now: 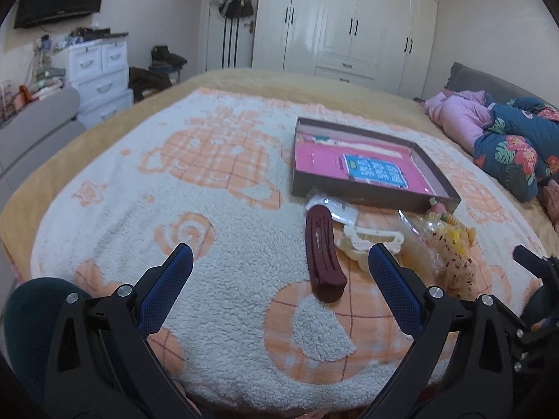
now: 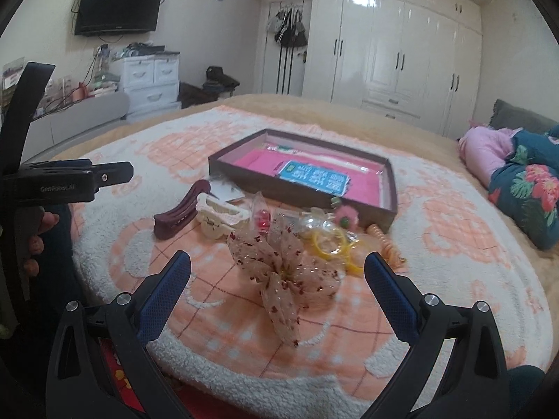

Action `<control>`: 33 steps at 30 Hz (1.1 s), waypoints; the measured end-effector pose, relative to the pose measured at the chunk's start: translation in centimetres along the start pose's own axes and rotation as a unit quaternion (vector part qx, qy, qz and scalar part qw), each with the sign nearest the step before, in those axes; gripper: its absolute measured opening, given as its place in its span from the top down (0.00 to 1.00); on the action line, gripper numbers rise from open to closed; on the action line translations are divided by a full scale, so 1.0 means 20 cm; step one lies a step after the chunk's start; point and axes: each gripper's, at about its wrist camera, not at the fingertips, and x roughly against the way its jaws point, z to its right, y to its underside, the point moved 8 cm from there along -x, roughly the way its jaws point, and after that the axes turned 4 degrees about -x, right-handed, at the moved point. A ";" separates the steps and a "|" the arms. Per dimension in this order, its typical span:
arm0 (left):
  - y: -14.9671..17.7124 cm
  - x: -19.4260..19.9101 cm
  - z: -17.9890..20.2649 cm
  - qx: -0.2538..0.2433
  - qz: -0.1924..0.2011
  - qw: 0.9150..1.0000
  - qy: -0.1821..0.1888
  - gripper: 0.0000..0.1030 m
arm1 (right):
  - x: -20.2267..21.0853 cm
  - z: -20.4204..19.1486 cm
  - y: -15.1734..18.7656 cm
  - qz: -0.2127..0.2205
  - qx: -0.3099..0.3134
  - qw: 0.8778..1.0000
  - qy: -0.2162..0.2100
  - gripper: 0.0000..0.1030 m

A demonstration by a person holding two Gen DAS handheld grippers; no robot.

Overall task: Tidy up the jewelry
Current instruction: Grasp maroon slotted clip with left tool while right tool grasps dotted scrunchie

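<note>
A shallow brown box [image 1: 360, 195] with a pink lining stands on the blanket; it also shows in the right wrist view [image 2: 390, 192]. In front of it lies a heap of hair accessories: a maroon hair clip [image 1: 323, 256] [image 2: 181, 214], a cream claw clip [image 1: 367, 241] [image 2: 220, 218], a sheer speckled bow [image 2: 286, 276] [image 1: 454, 265], yellow rings [image 2: 332, 244] and a pink flower piece [image 2: 346, 218]. My left gripper [image 1: 279, 255] is open and empty, just short of the maroon clip. My right gripper [image 2: 277, 262] is open and empty, with the bow between its fingers' line.
The white and orange fleece blanket [image 1: 209, 181] covers the bed. Folded pink and floral bedding [image 1: 506, 139] lies at the right. White drawers [image 1: 101, 76] and a wardrobe [image 1: 349, 21] stand beyond the bed. The left gripper's body [image 2: 63, 178] shows at the left of the right wrist view.
</note>
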 end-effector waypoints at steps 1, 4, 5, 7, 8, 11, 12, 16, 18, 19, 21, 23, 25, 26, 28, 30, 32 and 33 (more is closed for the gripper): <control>0.00 -0.02 0.01 -0.001 -0.005 1.000 0.007 0.10 | -0.02 0.00 0.00 -0.003 -0.002 1.000 -0.001 0.06; 0.02 -0.07 0.02 -0.011 -0.024 1.000 0.010 0.10 | -0.09 0.01 0.00 -0.019 -0.002 1.000 0.000 0.06; 0.02 -0.09 0.03 -0.014 -0.031 0.999 0.009 0.10 | -0.12 0.01 0.00 -0.025 -0.003 1.000 -0.001 0.06; 0.03 -0.12 0.04 -0.018 -0.039 0.999 0.015 0.10 | -0.18 0.02 0.01 -0.039 -0.004 0.999 -0.002 0.06; 0.03 -0.14 0.05 -0.022 -0.044 0.999 0.018 0.10 | -0.20 0.02 0.01 -0.042 -0.005 0.999 -0.003 0.06; 0.03 -0.20 0.07 -0.037 -0.055 0.998 0.022 0.10 | -0.27 0.02 0.02 -0.056 -0.004 0.998 -0.005 0.07; 0.03 -0.21 0.09 -0.038 -0.058 0.997 0.031 0.10 | -0.28 0.02 0.02 -0.059 -0.005 0.998 -0.007 0.08; 0.04 -0.29 0.13 -0.048 -0.079 0.995 0.045 0.16 | -0.31 0.02 0.07 -0.073 0.002 0.997 -0.009 0.16; 0.06 -0.34 0.14 -0.050 -0.094 0.993 0.047 0.21 | -0.31 0.03 0.08 -0.078 0.001 0.997 -0.011 0.18; 0.07 -0.37 0.15 -0.049 -0.101 0.993 0.047 0.26 | -0.31 0.04 0.09 -0.080 -0.001 0.997 -0.010 0.19; 0.08 -0.39 0.16 -0.053 -0.110 0.991 0.053 0.37 | -0.32 0.05 0.10 -0.080 -0.003 0.997 -0.005 0.22; 0.11 -0.43 0.17 -0.059 -0.123 0.989 0.049 0.45 | -0.32 0.07 0.11 -0.083 -0.007 0.997 -0.002 0.28; 0.12 -0.45 0.18 -0.063 -0.128 0.989 0.049 0.47 | -0.33 0.08 0.11 -0.088 -0.011 0.996 -0.001 0.35; 0.13 -0.45 0.18 -0.067 -0.130 0.988 0.049 0.47 | -0.34 0.09 0.12 -0.090 -0.014 0.996 -0.004 0.37; 0.13 -0.46 0.19 -0.073 -0.130 0.987 0.051 0.50 | -0.34 0.10 0.13 -0.093 -0.017 0.995 -0.007 0.49; 0.13 -0.46 0.19 -0.074 -0.130 0.987 0.056 0.55 | -0.34 0.10 0.13 -0.095 -0.020 0.995 -0.014 0.55; 0.13 -0.46 0.20 -0.076 -0.127 0.987 0.058 0.70 | -0.33 0.10 0.14 -0.093 -0.017 0.995 -0.015 0.62; 0.13 -0.46 0.20 -0.079 -0.126 0.987 0.058 0.74 | -0.32 0.10 0.13 -0.090 -0.016 0.996 -0.016 0.66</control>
